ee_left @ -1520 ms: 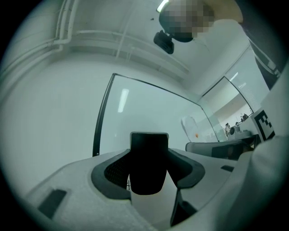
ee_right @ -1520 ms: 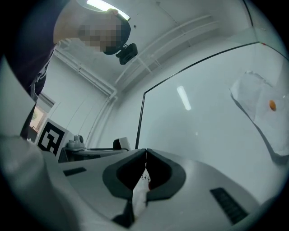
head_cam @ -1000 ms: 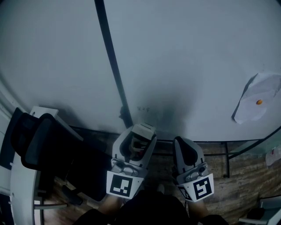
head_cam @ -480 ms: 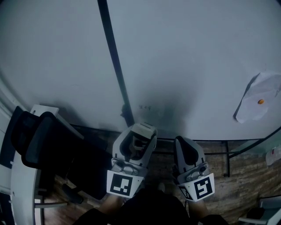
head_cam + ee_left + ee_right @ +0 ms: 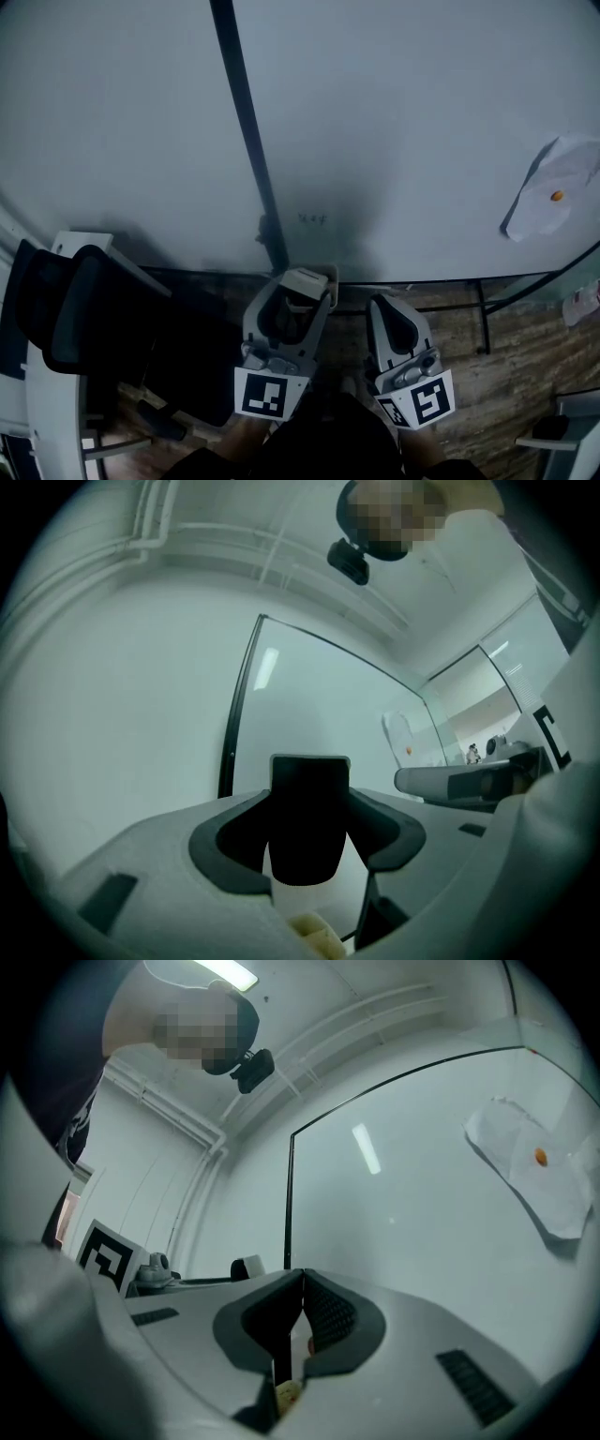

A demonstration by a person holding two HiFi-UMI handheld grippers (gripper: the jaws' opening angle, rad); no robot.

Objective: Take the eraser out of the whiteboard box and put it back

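A large white whiteboard point(image 5: 412, 112) fills the upper two thirds of the head view. A black vertical frame strip point(image 5: 246, 131) runs down it from the top centre to the bottom rail. Below the board, a brown wood-pattern floor point(image 5: 525, 375) crosses the lower right. A black padded office chair point(image 5: 84, 309) sits at the lower left.

The two grippers are side by side at the bottom centre, each with a black-and-white marker cube at its near end.

The left gripper point(image 5: 298, 298) points up towards the board's bottom rail. Its jaws stand wide apart, and their dark pads close in on either side of a dark rectangular block eraser point(image 5: 309, 817). The eraser stands upright between them and rises above the jaw tips. From the head view its top face looks pale grey. The eraser is held in these jaws, in front of the board's lower edge and just right of the foot of the black strip.

A small grey shape point(image 5: 328, 276) sits just right of the eraser's tip against the rail. Whether it is the whiteboard box, and what it holds, cannot be told.

The right gripper point(image 5: 387, 309) is just to the right, apart from the left one. Its ribbed pads meet at the tips with nothing between them.

A crumpled white paper sheet point(image 5: 548, 202) hangs on the board at the right edge. A small orange round magnet point(image 5: 558, 196) is on it.
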